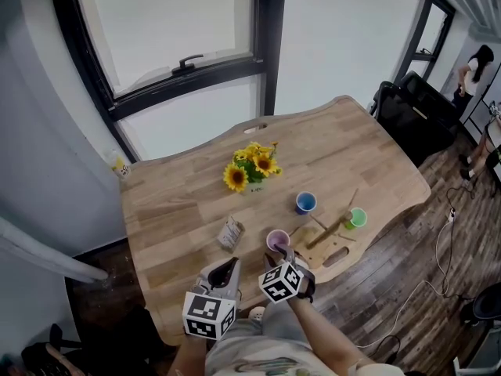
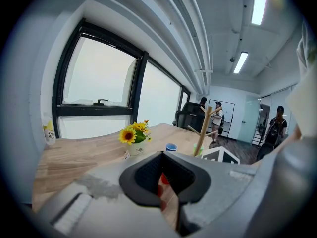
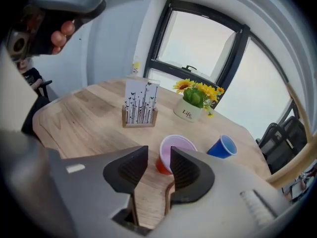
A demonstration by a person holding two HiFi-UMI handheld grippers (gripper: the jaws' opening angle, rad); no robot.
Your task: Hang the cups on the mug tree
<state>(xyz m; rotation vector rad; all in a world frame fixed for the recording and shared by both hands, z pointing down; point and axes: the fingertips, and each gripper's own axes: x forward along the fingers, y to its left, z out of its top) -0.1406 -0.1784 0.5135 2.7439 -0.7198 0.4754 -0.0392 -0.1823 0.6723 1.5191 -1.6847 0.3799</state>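
A red cup (image 1: 277, 240) with a pink inside stands upright near the table's front edge. My right gripper (image 1: 282, 254) is right at it, open; in the right gripper view the cup (image 3: 174, 148) sits just past the fingertips (image 3: 184, 158), its near left wall showing in the gap, and no pad presses on it. The wooden mug tree (image 1: 329, 232) stands to the right, with a green cup (image 1: 357, 218) beside it and a blue cup (image 1: 305, 203) behind. My left gripper (image 1: 232, 268) hovers left of the red cup, fingertips together on nothing.
A pot of sunflowers (image 1: 252, 168) stands mid-table and a small card holder (image 1: 230, 232) sits left of the cups. A black chair (image 1: 407, 108) is at the table's far right corner. People (image 1: 473, 69) stand in the background. Cables lie on the floor at right.
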